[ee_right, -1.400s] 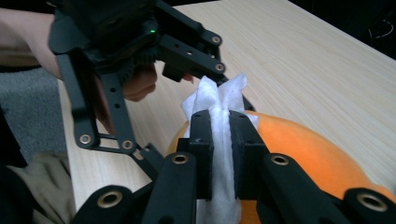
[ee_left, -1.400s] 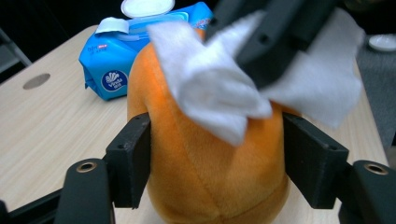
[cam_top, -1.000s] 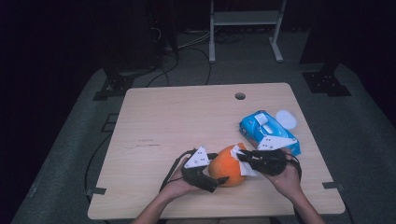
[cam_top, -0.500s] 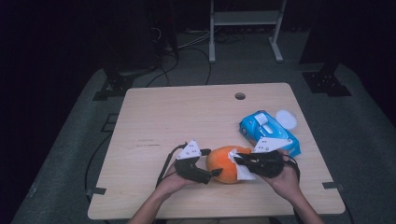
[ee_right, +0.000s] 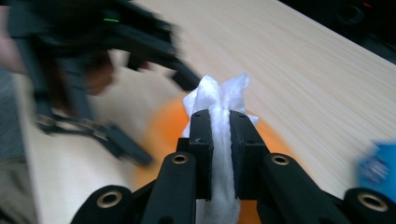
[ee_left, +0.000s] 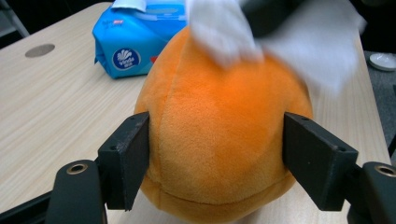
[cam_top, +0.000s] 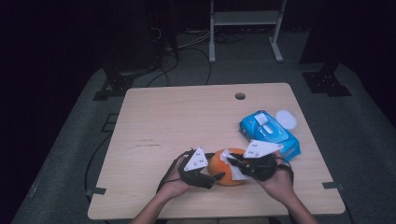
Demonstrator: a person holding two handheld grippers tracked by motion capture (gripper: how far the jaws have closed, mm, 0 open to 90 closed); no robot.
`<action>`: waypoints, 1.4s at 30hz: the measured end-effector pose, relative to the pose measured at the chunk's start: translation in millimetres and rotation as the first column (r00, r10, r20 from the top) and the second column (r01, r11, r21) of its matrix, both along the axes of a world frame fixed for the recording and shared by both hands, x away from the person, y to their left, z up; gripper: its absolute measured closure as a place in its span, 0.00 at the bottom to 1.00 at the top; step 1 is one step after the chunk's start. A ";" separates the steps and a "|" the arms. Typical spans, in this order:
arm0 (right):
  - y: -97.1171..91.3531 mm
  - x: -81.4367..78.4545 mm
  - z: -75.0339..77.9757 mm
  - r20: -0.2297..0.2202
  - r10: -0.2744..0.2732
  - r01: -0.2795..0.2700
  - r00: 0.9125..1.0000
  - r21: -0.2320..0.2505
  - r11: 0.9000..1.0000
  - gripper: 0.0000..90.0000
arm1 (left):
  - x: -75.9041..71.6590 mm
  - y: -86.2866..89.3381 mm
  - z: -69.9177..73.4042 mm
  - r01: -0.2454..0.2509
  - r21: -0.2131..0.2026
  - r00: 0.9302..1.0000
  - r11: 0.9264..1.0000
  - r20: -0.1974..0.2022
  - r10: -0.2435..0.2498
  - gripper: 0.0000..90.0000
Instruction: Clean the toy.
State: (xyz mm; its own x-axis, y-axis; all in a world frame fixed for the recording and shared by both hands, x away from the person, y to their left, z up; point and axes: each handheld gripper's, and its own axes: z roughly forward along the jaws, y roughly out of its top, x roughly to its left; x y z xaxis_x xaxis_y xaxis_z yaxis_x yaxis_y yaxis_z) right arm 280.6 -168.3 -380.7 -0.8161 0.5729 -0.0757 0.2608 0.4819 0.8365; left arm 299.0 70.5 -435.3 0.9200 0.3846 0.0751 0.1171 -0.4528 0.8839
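Only readable text — "Vinda" in the round white logo on the blue wipes pack [ee_left: 135,39]; its smaller print is illegible.

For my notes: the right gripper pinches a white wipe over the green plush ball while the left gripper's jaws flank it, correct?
Not quite: the plush ball is orange, as the left gripper view shows. The right gripper does pinch the white wipe, and the left gripper flanks the ball.
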 end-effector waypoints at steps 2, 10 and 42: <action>-15.4 7.3 -1.7 -0.041 -0.033 0.034 0.999 0.030 0.999 0.88 | 1.3 0.7 0.2 0.010 -0.026 1.000 1.000 -0.018 -0.011 0.29; -5.7 1.7 -4.6 -0.041 0.000 0.001 0.999 0.029 1.000 0.88 | 1.3 -3.0 1.2 0.021 -0.062 0.999 0.998 -0.025 -0.023 0.31; -12.3 0.4 -7.2 -0.013 -0.026 0.026 1.000 0.024 0.999 0.89 | 7.8 1.0 -3.0 -0.015 -0.065 0.998 0.998 -0.062 0.010 0.28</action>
